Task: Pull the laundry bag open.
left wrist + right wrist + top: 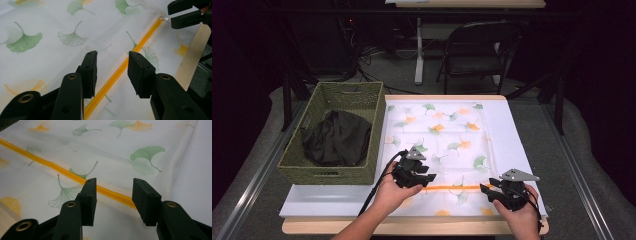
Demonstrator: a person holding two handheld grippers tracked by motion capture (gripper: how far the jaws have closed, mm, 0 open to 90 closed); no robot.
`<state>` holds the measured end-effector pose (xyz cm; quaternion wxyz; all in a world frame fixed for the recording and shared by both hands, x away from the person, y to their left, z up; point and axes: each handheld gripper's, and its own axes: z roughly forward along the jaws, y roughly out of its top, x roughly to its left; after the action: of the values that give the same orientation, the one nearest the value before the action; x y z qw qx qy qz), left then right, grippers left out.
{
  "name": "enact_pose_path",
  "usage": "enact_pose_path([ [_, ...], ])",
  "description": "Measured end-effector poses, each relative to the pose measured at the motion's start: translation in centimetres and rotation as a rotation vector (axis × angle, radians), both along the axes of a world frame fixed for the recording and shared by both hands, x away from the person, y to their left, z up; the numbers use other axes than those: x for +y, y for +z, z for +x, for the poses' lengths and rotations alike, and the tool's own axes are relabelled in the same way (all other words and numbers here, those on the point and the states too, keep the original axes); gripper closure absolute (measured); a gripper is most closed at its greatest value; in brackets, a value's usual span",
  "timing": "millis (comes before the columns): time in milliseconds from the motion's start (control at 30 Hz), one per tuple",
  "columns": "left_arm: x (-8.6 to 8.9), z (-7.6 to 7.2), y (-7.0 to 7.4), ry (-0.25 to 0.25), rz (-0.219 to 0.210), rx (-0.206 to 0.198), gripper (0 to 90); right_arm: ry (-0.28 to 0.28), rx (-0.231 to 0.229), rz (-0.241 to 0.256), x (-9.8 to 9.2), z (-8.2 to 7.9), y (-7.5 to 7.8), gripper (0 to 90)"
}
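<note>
Here both grippers hang over a white mesh laundry bag [447, 145] printed with green and orange ginkgo leaves, which lies flat on the surface [517, 145] with its orange zipper [457, 187] running across the near end. The left gripper [424, 178] sits at the zipper's left stretch and the right gripper [486, 190] at its right end. In the left gripper view the fingers [90, 72] stand apart with the zipper [120, 71] running up between them, pinching nothing. In the right gripper view the fingers [146, 200] are likewise spread, straddling the zipper [62, 172] just above the mesh, and hold nothing.

By my judgement the step in hand is the approach to the zipper, before any grasp. A small pale tab [163, 18] shows at the zipper's far end in the left gripper view, close to the right gripper [175, 15]; it may be the pull, though it is too small to be sure. The next move calls for one gripper to pin the mesh beside the zipper while the other closes on that tab and draws it along the track. The fabric is thin and slack, so a pull without a firm hold would probably bunch it.

A woven green basket [302, 172] stands to the left, its side touching the surface's edge, and holds a crumpled dark garment [339, 137]. The laundry bag lies flat and, as far as the mesh lets me see, looks to have nothing inside.
</note>
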<state>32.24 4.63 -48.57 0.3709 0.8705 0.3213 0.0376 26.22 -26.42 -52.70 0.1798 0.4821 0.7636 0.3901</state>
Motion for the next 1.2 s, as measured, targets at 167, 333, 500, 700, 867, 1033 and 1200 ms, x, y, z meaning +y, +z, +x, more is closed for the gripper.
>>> enact_pose_path([
  [167, -1.5, 0.2, -0.3, 0.006, 0.005, 0.013, 57.4, 0.01, 0.012, -0.007, -0.3, 0.0, 0.0, 56.3],
  [333, -2.6, 0.2, -0.5, -0.008, -0.02, 0.051, 51.8, 0.008, 0.021, -0.014, -0.7, 0.2, -0.2, 58.9],
  [500, -3.3, 0.2, -0.4, -0.013, -0.029, 0.061, 54.2, -0.013, 0.03, -0.01, -1.4, 0.5, -0.3, 60.0],
  [700, -3.9, 0.4, -0.3, -0.019, -0.061, 0.076, 53.3, -0.025, 0.021, -0.001, -1.9, 0.5, -0.2, 60.9],
  [867, -4.7, 0.4, -0.4, -0.054, -0.046, 0.067, 48.4, -0.045, 0.028, 0.009, -2.4, 0.5, 0.1, 62.2],
  [1033, -5.0, 0.4, -0.7, -0.047, -0.037, 0.058, 51.8, -0.082, 0.04, 0.027, -3.5, 0.4, 0.1, 62.0],
  [1200, -5.4, 0.2, -0.9, -0.068, -0.057, 0.049, 54.4, -0.115, 0.061, 0.037, -4.7, 0.6, -0.2, 61.9],
])
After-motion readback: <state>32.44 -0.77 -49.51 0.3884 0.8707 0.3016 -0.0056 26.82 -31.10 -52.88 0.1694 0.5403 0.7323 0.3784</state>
